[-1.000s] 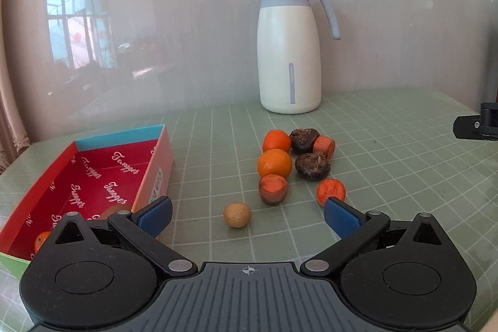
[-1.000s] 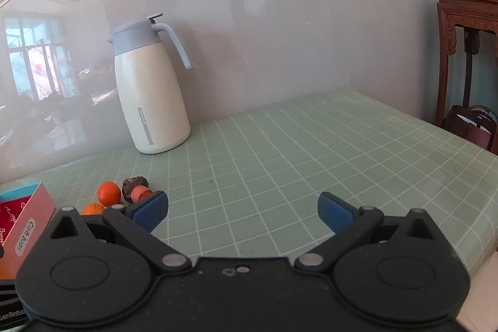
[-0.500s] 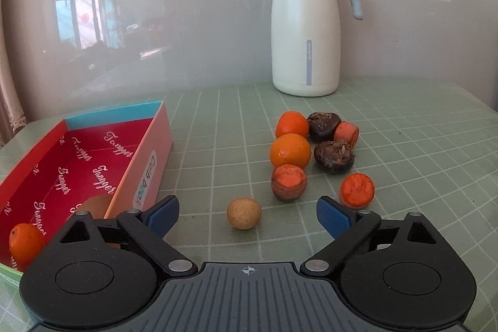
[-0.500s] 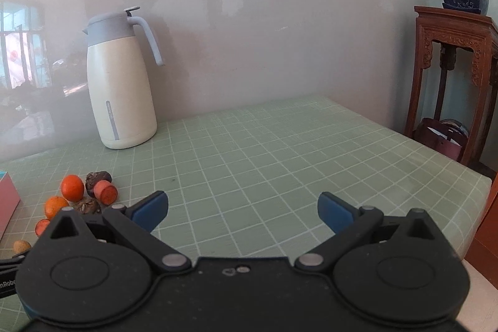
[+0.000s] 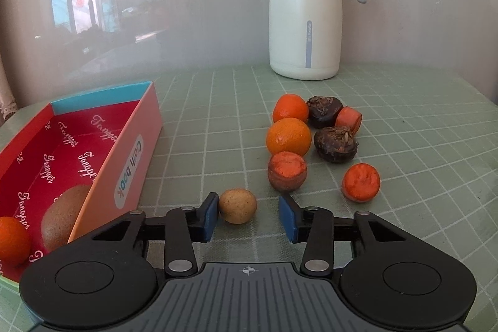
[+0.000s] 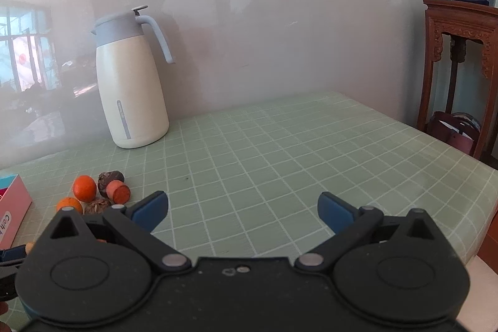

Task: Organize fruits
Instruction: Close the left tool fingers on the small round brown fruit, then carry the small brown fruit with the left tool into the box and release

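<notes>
Brown little fruit (image 5: 237,206) sits between the spread left tongs (image 5: 247,218), not pinched yet. Two fruits are in the red box (image 5: 133,142) (seven more wait on the bench (image 5: 404,114)). Right tongs (image 6: 242,212) gape, holding nothing.

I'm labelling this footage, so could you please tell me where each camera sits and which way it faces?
Left wrist: on the left hand-held gripper, low over the table, facing the small tan fruit between its fingers, the red box and the fruit cluster.
Right wrist: on the right hand-held gripper, facing bare green tablecloth and a wooden stand; its fingers show.
Shared: the white jug, the box and the cluster.
</notes>
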Demonstrator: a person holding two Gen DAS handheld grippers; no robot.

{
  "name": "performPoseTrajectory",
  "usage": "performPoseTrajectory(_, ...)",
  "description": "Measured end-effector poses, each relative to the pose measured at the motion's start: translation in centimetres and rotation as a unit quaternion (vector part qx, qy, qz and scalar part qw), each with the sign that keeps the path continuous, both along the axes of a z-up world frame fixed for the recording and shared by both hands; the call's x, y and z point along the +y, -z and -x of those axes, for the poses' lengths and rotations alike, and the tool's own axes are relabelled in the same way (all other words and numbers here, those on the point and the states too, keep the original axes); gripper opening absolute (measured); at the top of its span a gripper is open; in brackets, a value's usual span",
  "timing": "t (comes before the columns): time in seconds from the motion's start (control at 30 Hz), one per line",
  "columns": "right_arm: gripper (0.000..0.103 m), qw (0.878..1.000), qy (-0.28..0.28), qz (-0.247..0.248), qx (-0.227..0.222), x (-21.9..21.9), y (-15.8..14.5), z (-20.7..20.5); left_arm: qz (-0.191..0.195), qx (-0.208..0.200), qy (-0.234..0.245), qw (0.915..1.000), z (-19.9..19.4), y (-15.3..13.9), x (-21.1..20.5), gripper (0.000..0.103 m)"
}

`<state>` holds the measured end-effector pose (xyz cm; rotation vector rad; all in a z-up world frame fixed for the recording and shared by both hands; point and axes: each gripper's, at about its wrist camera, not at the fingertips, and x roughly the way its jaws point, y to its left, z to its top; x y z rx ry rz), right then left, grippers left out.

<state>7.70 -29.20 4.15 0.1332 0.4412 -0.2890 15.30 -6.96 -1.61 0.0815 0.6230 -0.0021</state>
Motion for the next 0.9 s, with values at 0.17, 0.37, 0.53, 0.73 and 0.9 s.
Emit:
performPoseTrajectory(0.17,0.103,1.0,-0.002,-0.005,0.006,0.0,0.2,-0.2,0.001,-0.006,-0.002,1.0,0.2,0.1,0.0,0.026)
performPoseTrajectory(0.37,0.103,1.0,-0.005,-0.006,0.007,0.1,0.3,-0.3,0.001,-0.013,0.001,0.9999,0.5,0.0,0.1,0.026)
performPoseTrajectory(0.53,0.103,1.0,-0.006,-0.004,0.009,0.3,0.4,-0.4,-0.004,-0.047,0.006,0.9989,1.4,-1.1,-0.1,0.026)
performPoseTrajectory(0.73,0.103,1.0,-0.013,0.002,0.004,0.8,0.3,-0.4,-0.003,-0.1,-0.002,0.995,3.0,-3.2,0.8,0.026)
performPoseTrajectory(0.9,0.103,1.0,-0.017,0.009,0.006,1.6,0.4,-0.6,0.005,-0.111,-0.029,0.9933,3.7,-4.3,3.2,0.026)
